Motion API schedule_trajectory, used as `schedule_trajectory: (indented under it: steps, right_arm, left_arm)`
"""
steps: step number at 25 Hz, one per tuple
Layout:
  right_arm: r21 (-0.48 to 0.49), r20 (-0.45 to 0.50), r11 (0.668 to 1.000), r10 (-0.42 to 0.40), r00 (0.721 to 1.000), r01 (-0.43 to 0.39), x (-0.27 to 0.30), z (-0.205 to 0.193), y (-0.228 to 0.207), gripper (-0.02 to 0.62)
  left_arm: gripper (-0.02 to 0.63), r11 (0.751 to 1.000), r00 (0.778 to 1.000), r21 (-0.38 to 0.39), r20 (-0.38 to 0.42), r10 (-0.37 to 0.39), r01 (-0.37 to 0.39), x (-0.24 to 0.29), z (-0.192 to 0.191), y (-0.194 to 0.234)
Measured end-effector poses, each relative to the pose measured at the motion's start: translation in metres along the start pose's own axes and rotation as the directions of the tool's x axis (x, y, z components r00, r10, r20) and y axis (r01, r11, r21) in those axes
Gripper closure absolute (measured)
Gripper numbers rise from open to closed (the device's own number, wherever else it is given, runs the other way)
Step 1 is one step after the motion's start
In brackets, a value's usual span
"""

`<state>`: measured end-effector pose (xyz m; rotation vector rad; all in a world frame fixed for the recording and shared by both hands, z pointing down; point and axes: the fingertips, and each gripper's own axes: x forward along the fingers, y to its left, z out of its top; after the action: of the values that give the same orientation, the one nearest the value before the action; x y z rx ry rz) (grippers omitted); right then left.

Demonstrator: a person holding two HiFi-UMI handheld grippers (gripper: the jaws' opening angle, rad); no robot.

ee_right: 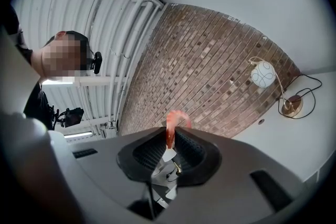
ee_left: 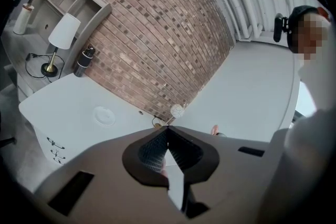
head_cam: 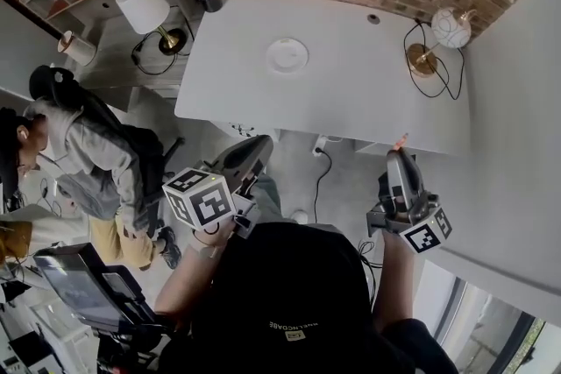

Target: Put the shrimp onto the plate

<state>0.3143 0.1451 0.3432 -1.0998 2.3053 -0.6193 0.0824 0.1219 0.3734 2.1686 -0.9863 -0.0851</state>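
My right tongs (ee_right: 170,139) are clamped on the shrimp (ee_right: 173,122), whose curl pokes past the tips. It hangs in the air off the near edge of the table (head_cam: 377,101). The plate (head_cam: 287,55) sits left of centre, toward the far edge. My left tongs (ee_left: 167,132) are together, empty. I should reach forward and left, lower over the plate's middle — then ease the jaws apart.

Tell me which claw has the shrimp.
The right claw: a curled pink shrimp is pinched between its jaws and sticks out past the tips. The left claw has its jaws together with nothing between them.
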Motion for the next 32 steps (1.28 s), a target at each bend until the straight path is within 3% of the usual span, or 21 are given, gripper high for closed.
schedule_trajectory:
  steps: [32]
  right_arm:
    - [-0.045,-0.048,0.979,-0.201,0.978,0.199,0.237,-0.028,-0.063,0.545]
  left_arm:
    - [0.603,0.993,0.990,-0.098,-0.116,-0.077,0.066,0.088,0.167,0.190]
